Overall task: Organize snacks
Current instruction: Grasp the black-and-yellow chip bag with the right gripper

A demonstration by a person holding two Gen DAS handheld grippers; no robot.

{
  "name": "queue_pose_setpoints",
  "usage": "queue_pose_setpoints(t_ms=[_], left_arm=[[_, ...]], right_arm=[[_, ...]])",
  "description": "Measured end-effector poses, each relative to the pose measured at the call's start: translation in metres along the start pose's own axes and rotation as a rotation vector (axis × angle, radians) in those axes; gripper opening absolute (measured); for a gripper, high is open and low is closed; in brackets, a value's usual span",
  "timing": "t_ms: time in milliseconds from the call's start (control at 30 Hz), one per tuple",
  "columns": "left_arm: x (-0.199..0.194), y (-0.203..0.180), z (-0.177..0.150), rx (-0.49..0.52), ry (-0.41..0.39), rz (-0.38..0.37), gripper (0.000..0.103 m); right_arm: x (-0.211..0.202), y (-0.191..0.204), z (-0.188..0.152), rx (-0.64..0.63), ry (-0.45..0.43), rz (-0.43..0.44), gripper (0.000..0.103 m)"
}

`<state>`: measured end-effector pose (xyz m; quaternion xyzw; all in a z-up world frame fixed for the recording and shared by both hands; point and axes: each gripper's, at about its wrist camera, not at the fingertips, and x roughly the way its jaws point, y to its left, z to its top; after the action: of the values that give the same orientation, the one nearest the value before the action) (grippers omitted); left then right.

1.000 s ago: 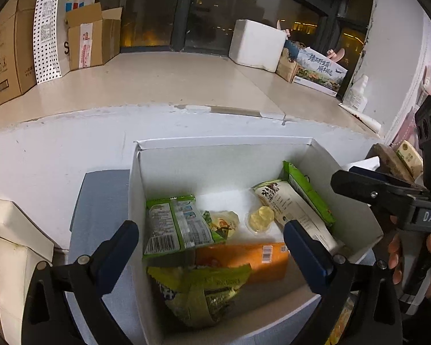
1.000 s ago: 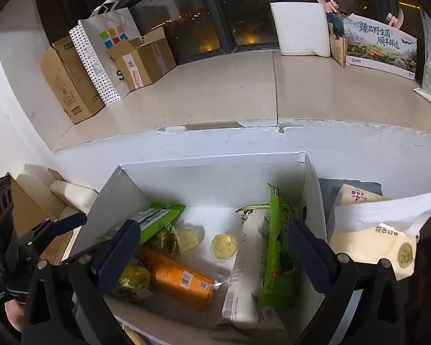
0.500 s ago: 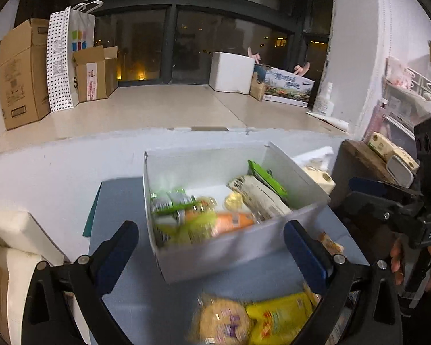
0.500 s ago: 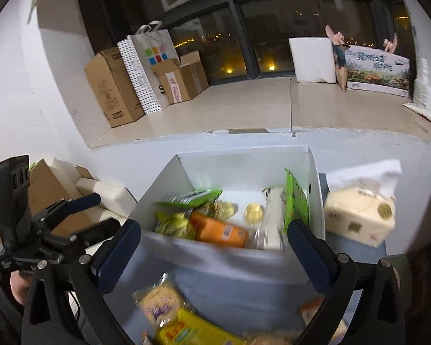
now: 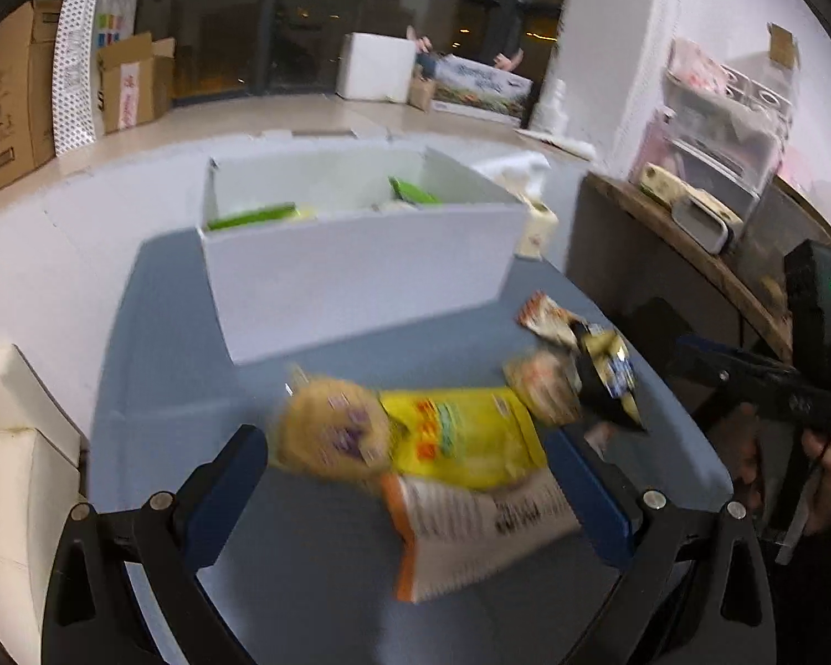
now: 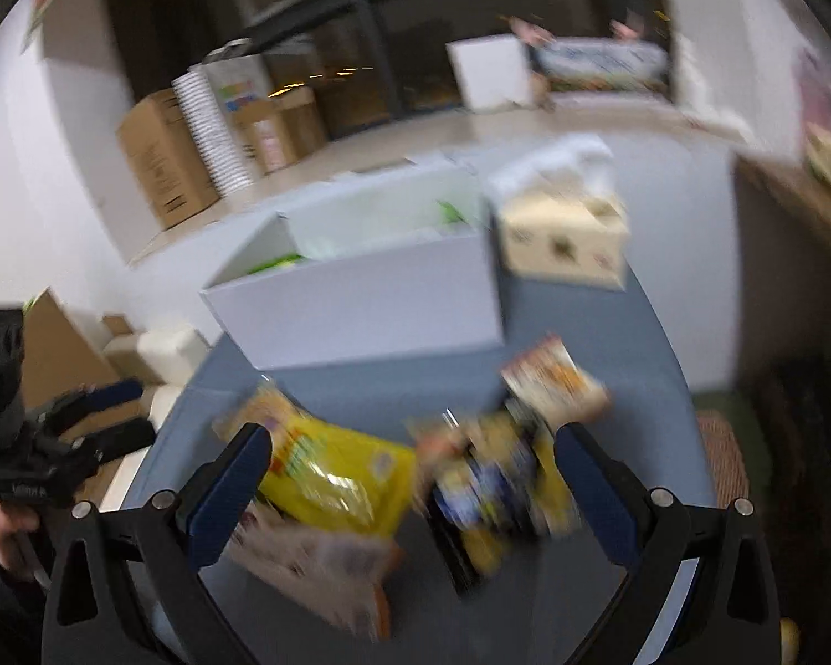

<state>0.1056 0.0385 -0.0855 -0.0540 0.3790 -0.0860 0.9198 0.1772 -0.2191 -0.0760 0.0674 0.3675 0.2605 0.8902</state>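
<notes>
A white box (image 5: 354,271) with green snack packs inside stands at the back of a blue table (image 5: 155,388); it also shows in the right wrist view (image 6: 360,305). Loose snacks lie in front of it: a round biscuit pack (image 5: 332,435), a yellow bag (image 5: 460,438), a white and orange bag (image 5: 482,532) and a dark pack (image 5: 609,382). My left gripper (image 5: 415,493) is open and empty above the yellow bag. My right gripper (image 6: 410,496) is open and empty above the yellow bag (image 6: 332,482) and a dark blue pack (image 6: 493,493). Both views are blurred.
A tissue box (image 6: 559,238) stands right of the white box. Cardboard boxes (image 5: 5,105) and a paper bag (image 5: 77,55) stand on the ledge behind. A wooden shelf (image 5: 692,255) with a rack stands at the right. White cushions (image 5: 11,443) lie left of the table.
Both grippers have pulled back and down from over the white box to the loose snacks in front of it. Both stay open and empty.
</notes>
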Motion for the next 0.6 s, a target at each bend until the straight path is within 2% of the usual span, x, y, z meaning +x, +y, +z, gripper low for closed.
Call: queue_pose_setpoints(t_ms=[167, 233, 367, 600], left_arm=[[0.001, -0.007, -0.02, -0.015, 0.024, -0.03, 0.103], [0.001, -0.013, -0.021, -0.003, 0.025, -0.037, 0.103], [-0.002, -0.023, -0.022, 0.05, 0.023, -0.052, 0.103], [0.0, -0.025, -0.023, 0.075, 0.036, -0.07, 0.103]], right_arm=[[0.005, -0.036, -0.027, 0.143, 0.064, -0.034, 0.103], [0.012, -0.046, -0.031, 0.191, 0.089, -0.003, 0.103], [0.028, -0.047, -0.025, 0.159, 0.112, 0.002, 0.103], [0.064, -0.049, -0.01, 0.084, 0.15, -0.026, 0.103]])
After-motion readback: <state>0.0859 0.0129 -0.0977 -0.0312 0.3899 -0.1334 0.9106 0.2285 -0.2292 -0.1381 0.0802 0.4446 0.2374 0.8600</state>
